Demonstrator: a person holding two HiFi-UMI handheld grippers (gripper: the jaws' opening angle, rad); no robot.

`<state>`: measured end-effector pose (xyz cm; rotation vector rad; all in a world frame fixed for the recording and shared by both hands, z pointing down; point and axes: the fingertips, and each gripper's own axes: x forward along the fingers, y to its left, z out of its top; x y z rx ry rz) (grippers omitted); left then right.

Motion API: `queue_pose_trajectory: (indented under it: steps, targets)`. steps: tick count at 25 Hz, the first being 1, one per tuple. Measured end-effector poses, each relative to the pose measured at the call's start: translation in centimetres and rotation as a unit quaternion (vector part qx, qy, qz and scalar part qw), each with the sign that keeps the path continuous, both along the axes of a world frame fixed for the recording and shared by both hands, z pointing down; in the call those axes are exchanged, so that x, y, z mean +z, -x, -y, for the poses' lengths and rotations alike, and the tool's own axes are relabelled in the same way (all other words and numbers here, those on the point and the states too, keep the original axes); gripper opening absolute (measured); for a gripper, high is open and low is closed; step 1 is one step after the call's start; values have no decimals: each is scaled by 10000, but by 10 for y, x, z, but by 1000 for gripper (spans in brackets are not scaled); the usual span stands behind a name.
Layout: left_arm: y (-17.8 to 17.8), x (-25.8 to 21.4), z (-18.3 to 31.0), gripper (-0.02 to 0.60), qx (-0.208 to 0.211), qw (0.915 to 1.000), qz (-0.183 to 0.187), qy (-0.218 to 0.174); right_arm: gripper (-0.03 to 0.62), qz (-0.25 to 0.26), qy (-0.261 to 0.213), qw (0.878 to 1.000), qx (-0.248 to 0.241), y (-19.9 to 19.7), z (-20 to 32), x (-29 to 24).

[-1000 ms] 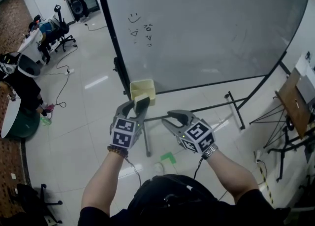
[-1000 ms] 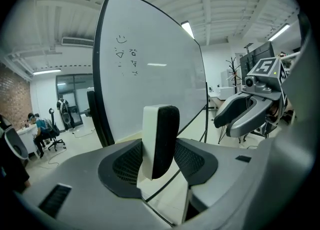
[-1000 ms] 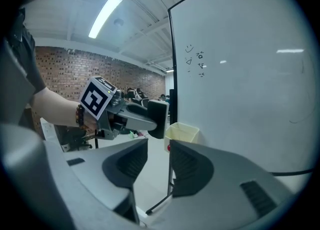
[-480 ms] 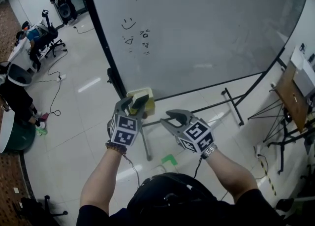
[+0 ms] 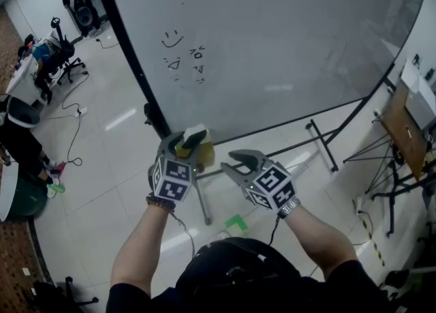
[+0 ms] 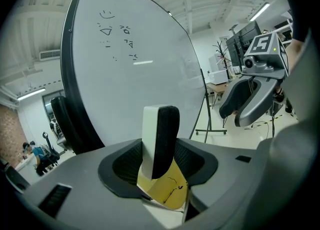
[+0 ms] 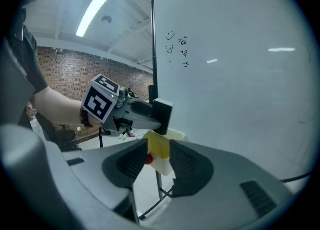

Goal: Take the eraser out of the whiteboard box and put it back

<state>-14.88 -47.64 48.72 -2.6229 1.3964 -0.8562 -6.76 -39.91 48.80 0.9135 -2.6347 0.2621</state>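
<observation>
A whiteboard eraser [image 6: 159, 139] with a white back and black felt stands upright between the jaws of my left gripper [image 5: 184, 142], which is shut on it. In the head view the eraser [image 5: 195, 132] hangs just over the yellow box [image 5: 205, 155] fixed at the lower edge of the whiteboard [image 5: 272, 46]. The box [image 6: 165, 191] shows below the eraser in the left gripper view. My right gripper [image 5: 235, 164] is open and holds nothing, to the right of the box. Beyond its jaws I see the box [image 7: 160, 149], something red [image 7: 149, 159] in it, and the eraser [image 7: 162, 113].
The whiteboard stand's black legs [image 5: 320, 142] spread over the glossy white floor. A green tape mark [image 5: 235, 222] lies near my feet. A wooden easel [image 5: 402, 141] stands at the right. Office chairs and seated people [image 5: 41, 59] are far left.
Both grippers have drawn nearer to the whiteboard and the yellow box. The left gripper has rolled, so the eraser's white back now shows over the box.
</observation>
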Motion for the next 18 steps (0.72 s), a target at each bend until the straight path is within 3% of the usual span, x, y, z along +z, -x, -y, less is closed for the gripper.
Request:
queue_pose_trajectory:
  steps: [18]
  targets:
    - [-3, 19, 16, 207, 194, 9994, 126, 259, 164, -61, 72, 9999, -141, 17, 22, 4]
